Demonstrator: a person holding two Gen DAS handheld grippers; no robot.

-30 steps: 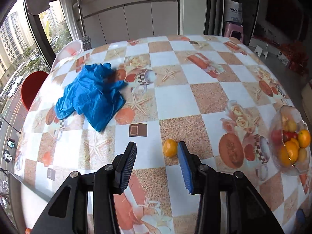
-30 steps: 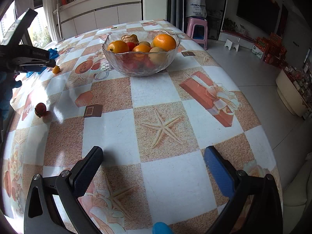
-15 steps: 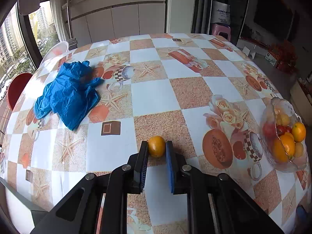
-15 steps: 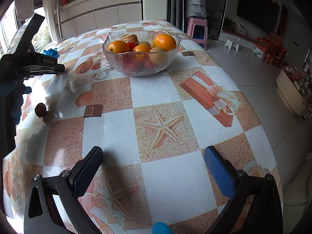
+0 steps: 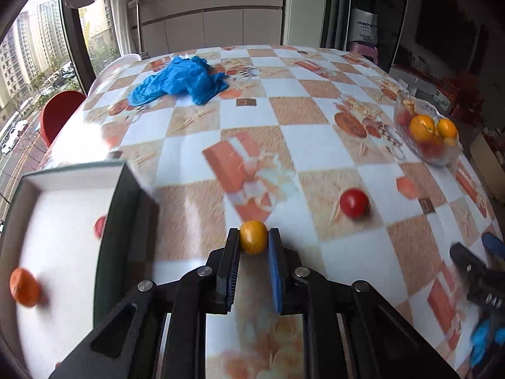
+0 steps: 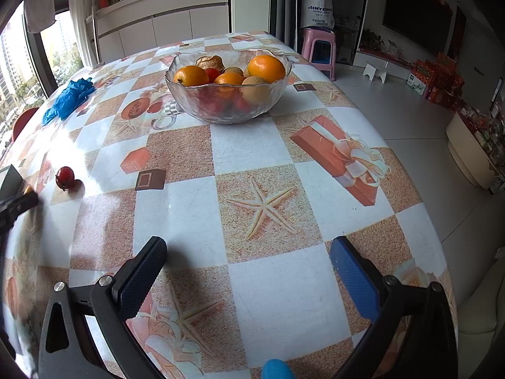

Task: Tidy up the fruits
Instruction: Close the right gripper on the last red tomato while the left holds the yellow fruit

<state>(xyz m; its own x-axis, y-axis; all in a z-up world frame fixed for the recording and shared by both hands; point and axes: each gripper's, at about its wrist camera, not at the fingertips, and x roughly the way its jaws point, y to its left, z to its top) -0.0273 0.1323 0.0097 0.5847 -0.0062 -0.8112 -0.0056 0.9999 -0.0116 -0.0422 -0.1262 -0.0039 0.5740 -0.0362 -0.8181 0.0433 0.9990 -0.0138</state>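
My left gripper (image 5: 252,240) is shut on a small orange fruit (image 5: 253,236), carried above the patterned table. A white tray (image 5: 56,240) with a dark rim lies to its left and holds an orange fruit (image 5: 24,287) and a red one (image 5: 100,226). A red tomato (image 5: 354,202) sits on the table to the right, seen as the tomato (image 6: 65,177) in the right wrist view. My right gripper (image 6: 249,268) stands open over bare tablecloth, nothing between its fingers. A glass bowl (image 6: 228,107) full of oranges and other fruit stands beyond it, also seen as the bowl (image 5: 442,158) at the far right.
A crumpled blue cloth (image 5: 180,80) lies at the table's far side; the same blue cloth (image 6: 68,101) shows at the left. A red chair (image 5: 58,115) stands past the left edge. The table edge drops to the floor on the right, where a pink stool (image 6: 318,50) stands.
My left gripper closed on the small orange fruit, lifted it and swung left toward the white tray, which has come into view. My right gripper has stayed still and open.
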